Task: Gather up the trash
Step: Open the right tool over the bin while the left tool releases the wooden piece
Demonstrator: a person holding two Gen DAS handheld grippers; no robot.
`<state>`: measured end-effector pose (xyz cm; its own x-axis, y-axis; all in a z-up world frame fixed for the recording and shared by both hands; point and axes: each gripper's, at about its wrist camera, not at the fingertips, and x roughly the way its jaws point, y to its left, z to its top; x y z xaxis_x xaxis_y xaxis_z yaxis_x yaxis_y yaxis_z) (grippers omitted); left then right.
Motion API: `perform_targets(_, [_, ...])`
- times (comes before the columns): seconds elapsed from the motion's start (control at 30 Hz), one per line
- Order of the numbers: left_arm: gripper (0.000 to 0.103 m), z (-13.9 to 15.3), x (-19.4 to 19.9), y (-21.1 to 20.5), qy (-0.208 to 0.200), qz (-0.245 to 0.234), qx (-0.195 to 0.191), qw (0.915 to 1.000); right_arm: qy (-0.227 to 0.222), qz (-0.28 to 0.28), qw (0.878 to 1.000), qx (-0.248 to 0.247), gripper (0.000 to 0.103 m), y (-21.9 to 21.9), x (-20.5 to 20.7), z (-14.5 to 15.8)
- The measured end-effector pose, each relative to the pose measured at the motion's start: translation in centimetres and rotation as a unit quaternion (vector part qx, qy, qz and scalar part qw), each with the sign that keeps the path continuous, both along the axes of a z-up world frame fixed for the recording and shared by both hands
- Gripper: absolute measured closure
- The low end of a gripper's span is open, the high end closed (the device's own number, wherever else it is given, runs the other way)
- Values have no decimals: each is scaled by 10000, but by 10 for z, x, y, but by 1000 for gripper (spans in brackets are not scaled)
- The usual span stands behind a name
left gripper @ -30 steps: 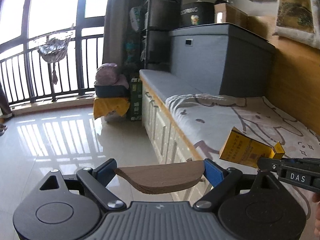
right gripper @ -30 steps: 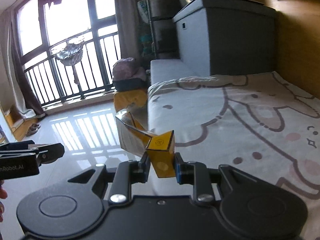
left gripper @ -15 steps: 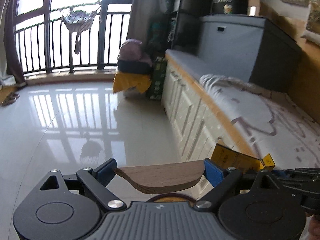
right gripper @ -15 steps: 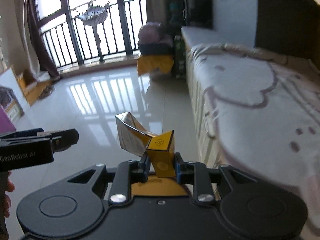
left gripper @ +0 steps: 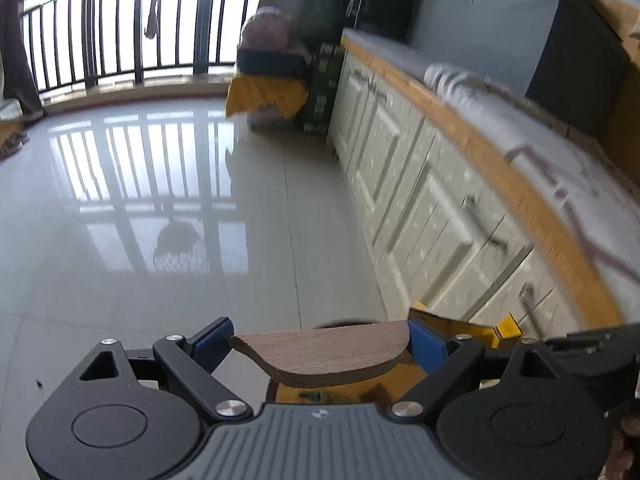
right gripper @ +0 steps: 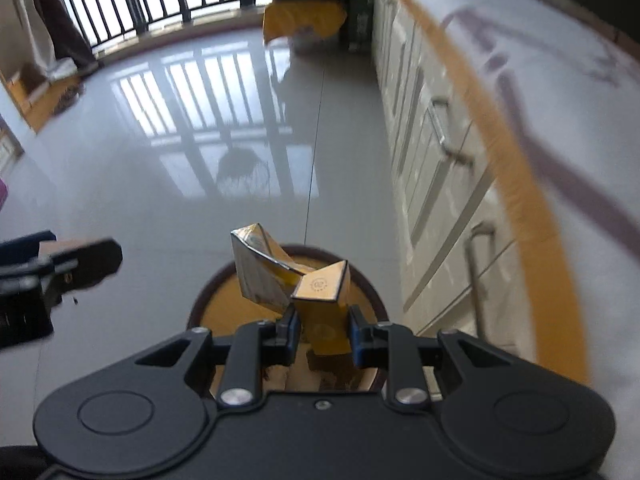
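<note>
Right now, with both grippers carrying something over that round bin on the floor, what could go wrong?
1. The right gripper pinches only one end of the crumpled yellow carton; it might twist loose and miss the round bin.
2. The left gripper holds the wooden piece by its ends at a wide spread, so a tilt could let it slip onto the tiled floor.
3. Both grippers sit close together beside the white cabinets; they might bump.

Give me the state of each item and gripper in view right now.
left gripper: shut on the wooden piece.
wooden piece: clamped flat between the pads.
right gripper: shut on the yellow carton.
yellow carton: crushed, held above the bin.
bin: on the floor, mouth open, under the carton.
cabinet doors: shut.
</note>
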<state>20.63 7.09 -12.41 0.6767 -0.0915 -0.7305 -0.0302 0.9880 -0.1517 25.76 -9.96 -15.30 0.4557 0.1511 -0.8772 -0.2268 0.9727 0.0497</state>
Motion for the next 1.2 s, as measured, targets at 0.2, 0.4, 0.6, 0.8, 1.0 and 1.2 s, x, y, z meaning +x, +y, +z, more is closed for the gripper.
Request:
perform_targets(0.2, [11,-41,6,-1,428,-118,-20,9990,417,168,9988,-176,77,17,21,-35])
perform_targets(0.4, [11,-77,8,-4,814,-246,-30,9964,671,375,9964,-364,77,31,38,-64])
perform_targets(0.6, [11,-102,15,-15,1091,-457,-96,9929,796,395,9946,-532,76,37,49,-85])
perform_targets(0.8, [11,-123,16,-31,1348,-752,-75,9880,856,235,9953,-386,76,29,60,-98])
perform_targets(1.0, [11,-138,23,-41,1520,-874,-338,9839,724,179,9971,-164,58,26,63,-96])
perform_targets(1.2, [11,-139,35,-48,1471,-966,-427,9835,741,24,9972,65,57,19,67,-86])
